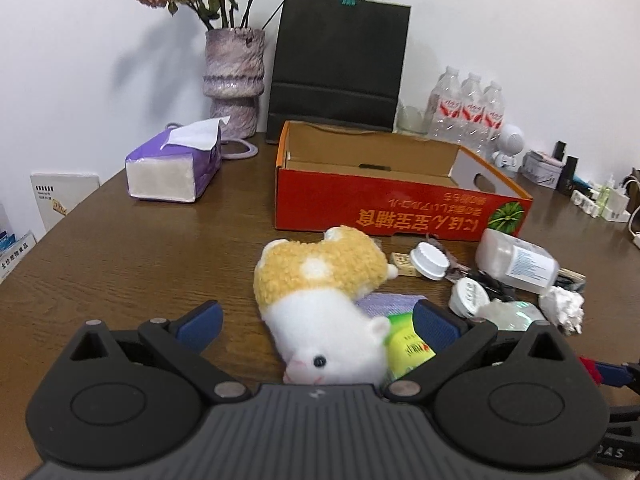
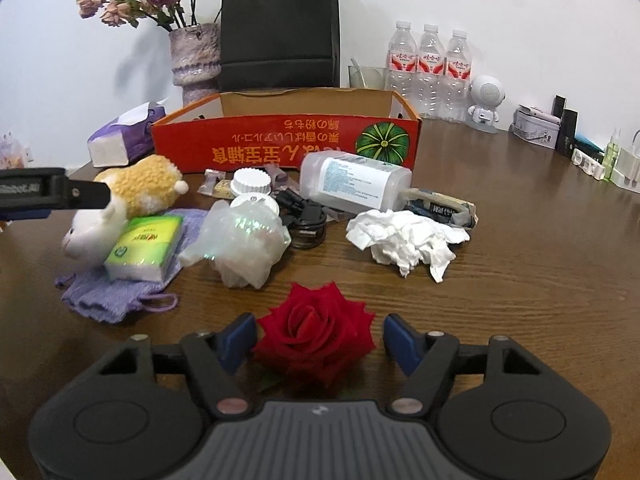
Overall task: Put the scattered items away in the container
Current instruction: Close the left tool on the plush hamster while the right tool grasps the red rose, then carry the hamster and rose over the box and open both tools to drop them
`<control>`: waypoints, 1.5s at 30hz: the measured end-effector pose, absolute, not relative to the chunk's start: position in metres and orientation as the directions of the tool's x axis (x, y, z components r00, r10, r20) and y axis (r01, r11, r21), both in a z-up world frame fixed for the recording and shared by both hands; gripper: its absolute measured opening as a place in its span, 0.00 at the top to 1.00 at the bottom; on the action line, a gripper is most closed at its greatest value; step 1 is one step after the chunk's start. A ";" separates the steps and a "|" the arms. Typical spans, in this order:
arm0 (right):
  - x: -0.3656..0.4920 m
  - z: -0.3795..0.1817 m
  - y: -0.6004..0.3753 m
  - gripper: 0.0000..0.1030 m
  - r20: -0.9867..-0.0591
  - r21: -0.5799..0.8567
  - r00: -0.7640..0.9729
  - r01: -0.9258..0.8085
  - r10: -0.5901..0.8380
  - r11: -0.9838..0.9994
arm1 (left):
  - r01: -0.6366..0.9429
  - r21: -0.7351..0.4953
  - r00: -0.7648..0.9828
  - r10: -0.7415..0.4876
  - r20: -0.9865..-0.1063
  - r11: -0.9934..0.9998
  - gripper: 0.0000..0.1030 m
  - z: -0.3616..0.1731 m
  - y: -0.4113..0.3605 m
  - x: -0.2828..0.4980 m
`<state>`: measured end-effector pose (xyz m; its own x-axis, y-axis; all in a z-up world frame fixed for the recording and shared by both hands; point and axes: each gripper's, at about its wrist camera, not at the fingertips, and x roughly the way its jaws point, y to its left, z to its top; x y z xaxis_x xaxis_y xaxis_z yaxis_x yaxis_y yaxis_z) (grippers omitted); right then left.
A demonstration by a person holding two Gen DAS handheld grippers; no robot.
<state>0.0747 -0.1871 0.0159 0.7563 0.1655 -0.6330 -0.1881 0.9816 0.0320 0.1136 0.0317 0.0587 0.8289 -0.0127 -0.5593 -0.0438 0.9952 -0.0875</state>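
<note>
An orange and white plush toy [image 1: 320, 276] lies on the brown table [image 1: 140, 264], between the wide-apart fingers of my left gripper [image 1: 320, 322], which is open; neither pad touches it. A red rose [image 2: 316, 336] lies between the fingers of my right gripper [image 2: 320, 338]. That gripper is open: the left pad is at the petals and a gap shows on the right. The orange cardboard box [image 2: 288, 144] stands open-topped behind the pile. Beside the plush toy [image 2: 136, 188] lie a green tissue pack [image 2: 144, 248] on a purple knitted cloth [image 2: 104, 300], crumpled plastic wrap [image 2: 244, 240] and crumpled tissue [image 2: 404, 240].
A clear plastic bottle [image 2: 356, 182] lies on its side with white lids [image 2: 252, 184] and a black cable [image 2: 304, 220] nearby. A vase [image 2: 196, 60], black paper bag [image 2: 280, 28], purple tissue box [image 1: 172, 164] and water bottles [image 2: 428, 68] line the back. Small items crowd the far right edge.
</note>
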 end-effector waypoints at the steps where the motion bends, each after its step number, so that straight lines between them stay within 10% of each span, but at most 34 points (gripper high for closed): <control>1: 0.076 0.016 -0.187 0.42 -0.635 0.033 0.755 -0.188 0.166 0.982 | -0.052 -0.084 0.823 -0.005 -0.568 0.995 0.00 0.057 0.032 0.119; 6: 0.086 0.019 -0.188 0.48 -0.641 0.039 0.749 -0.189 0.170 0.981 | -0.079 -0.116 0.794 -0.008 -0.608 0.990 0.07 0.047 0.042 0.138; 12: 0.092 0.025 -0.189 0.58 -0.629 0.039 0.757 -0.197 0.177 0.980 | -0.056 -0.199 0.778 -0.082 -0.623 0.978 0.55 0.042 0.053 0.146; 35: 0.175 0.107 -0.179 0.62 -0.397 0.026 0.884 -0.257 0.246 0.966 | 0.052 -0.301 0.929 -0.157 -0.334 0.952 0.55 0.127 0.048 0.196; 45: 0.301 0.098 -0.149 0.62 -0.461 0.095 0.859 -0.202 0.223 0.975 | -0.032 -0.327 0.898 -0.117 -0.424 0.944 0.55 0.083 0.035 0.296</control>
